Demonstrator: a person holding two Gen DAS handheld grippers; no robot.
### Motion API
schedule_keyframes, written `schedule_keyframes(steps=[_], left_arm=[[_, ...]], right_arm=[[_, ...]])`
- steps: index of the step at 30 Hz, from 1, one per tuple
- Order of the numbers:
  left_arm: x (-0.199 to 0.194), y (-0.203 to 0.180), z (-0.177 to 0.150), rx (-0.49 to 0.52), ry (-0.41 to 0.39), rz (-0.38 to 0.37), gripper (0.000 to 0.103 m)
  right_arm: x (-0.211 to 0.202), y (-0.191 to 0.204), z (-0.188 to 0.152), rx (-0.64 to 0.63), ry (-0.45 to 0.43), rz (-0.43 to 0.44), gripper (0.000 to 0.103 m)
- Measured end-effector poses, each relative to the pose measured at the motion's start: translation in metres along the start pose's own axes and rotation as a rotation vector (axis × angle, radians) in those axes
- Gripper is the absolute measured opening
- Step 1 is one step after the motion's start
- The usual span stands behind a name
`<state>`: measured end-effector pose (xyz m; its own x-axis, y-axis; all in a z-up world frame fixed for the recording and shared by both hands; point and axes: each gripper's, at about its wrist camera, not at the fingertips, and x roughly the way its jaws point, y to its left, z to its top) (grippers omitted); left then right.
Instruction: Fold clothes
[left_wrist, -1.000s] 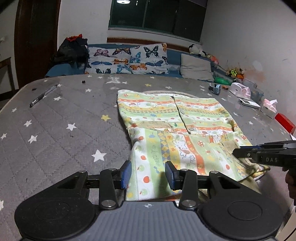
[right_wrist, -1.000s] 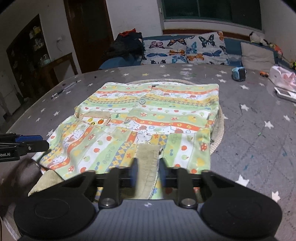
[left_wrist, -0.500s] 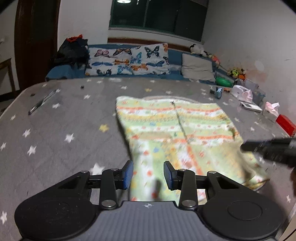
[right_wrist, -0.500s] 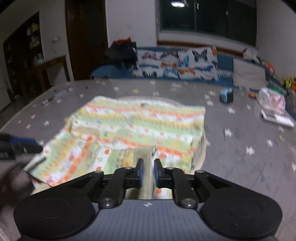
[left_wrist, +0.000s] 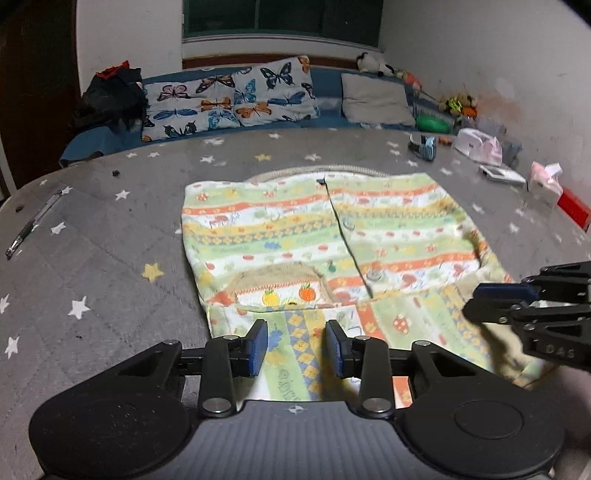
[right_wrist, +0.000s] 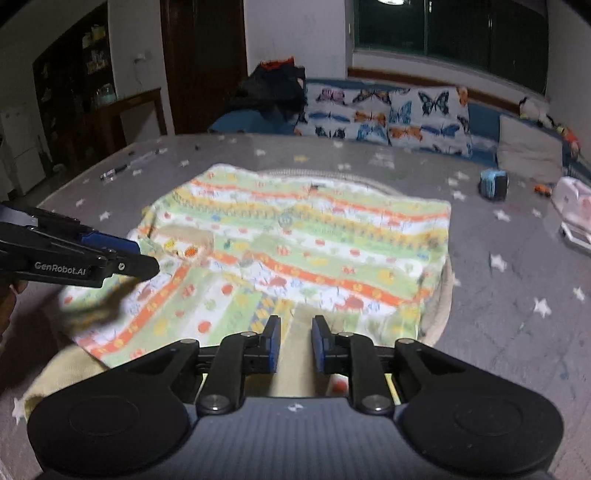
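A child's striped, patterned garment (left_wrist: 332, 251) lies flat on the grey star-print cover (left_wrist: 92, 266), its near part folded over. My left gripper (left_wrist: 295, 345) is open, with its fingers over the near left edge of the garment. My right gripper (right_wrist: 294, 343) is open with a narrower gap, over the garment's (right_wrist: 303, 251) beige cuff at the near edge. Each gripper shows in the other's view, the right one (left_wrist: 480, 302) at the garment's right side, the left one (right_wrist: 147, 262) at its left side. Neither one clearly holds cloth.
A pen (left_wrist: 33, 223) lies at the far left. Butterfly pillows (left_wrist: 229, 99) and a grey pillow (left_wrist: 373, 99) line the back. A blue tape dispenser (left_wrist: 424, 146), a pink-white box (left_wrist: 480, 147), tissues (left_wrist: 546, 181) and a red item (left_wrist: 574, 210) sit along the right.
Both grippers have lifted and drawn back from the garment's near edge. The right gripper, nearly shut half a second ago, has opened. The near fold now lies flatter.
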<state>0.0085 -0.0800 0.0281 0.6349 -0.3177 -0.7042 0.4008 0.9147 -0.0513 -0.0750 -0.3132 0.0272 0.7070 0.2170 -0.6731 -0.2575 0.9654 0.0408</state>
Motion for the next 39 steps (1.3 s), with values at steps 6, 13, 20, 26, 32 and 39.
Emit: schedule_keyframes(steps=[6,13,20,26,32,39], left_arm=[[-0.023,-0.012,-0.008,0.033,-0.041,-0.023,0.038],[-0.032,-0.029,-0.031,0.122,-0.023,-0.002,0.039],[-0.065,-0.026,-0.036,0.068,-0.02,-0.019,0.043],[-0.087,-0.032,-0.045,-0.051,0.055,-0.107,0.052],[-0.084,-0.043,-0.052,-0.102,0.113,-0.149,0.05],[-0.077,-0.043,-0.05,-0.141,0.152,-0.199,0.014]], right_arm=[[-0.027,0.003,-0.012,-0.028,-0.016,0.031,0.022],[-0.034,0.01,-0.026,-0.077,-0.001,0.022,0.023],[-0.043,0.014,-0.032,-0.125,0.001,0.006,0.029],[-0.061,0.016,-0.037,-0.176,-0.002,0.0,0.031],[-0.081,0.025,-0.052,-0.308,0.005,-0.009,0.04],[-0.091,0.032,-0.071,-0.451,0.014,-0.012,0.053]])
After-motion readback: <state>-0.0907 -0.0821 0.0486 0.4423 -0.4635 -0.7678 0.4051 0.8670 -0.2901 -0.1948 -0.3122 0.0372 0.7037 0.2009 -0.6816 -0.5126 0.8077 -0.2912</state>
